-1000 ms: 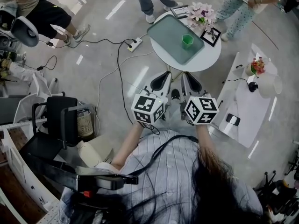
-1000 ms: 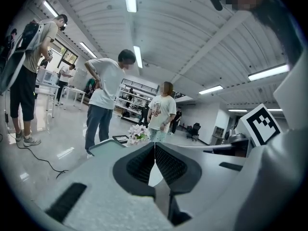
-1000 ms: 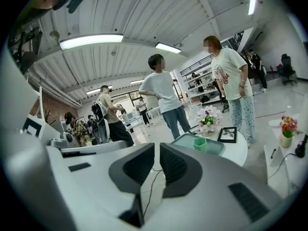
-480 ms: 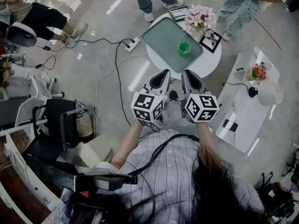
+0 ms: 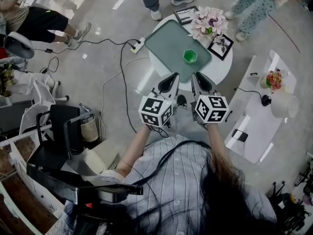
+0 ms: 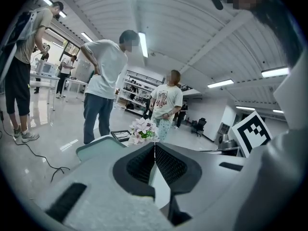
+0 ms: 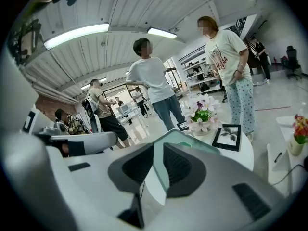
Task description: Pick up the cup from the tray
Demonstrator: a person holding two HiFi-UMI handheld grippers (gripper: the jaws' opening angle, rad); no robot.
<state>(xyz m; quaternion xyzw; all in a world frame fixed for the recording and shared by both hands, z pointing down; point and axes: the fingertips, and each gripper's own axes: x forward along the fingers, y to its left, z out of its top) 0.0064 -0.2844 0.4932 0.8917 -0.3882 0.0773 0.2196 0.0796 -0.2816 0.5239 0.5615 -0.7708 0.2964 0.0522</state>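
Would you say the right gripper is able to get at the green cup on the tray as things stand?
Probably yes: the cup stands alone on the tray, ahead of the right gripper, with nothing between them. Its jaws look shut, so they must open first.

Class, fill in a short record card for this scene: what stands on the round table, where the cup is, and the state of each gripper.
Table: round white table
Tray: green tray, lying on the table
Cup: green cup, upright on the tray, untouched
Also on table: pink flowers, framed picture
Left gripper: jaws shut, nothing between them
Right gripper: jaws shut, nothing between them
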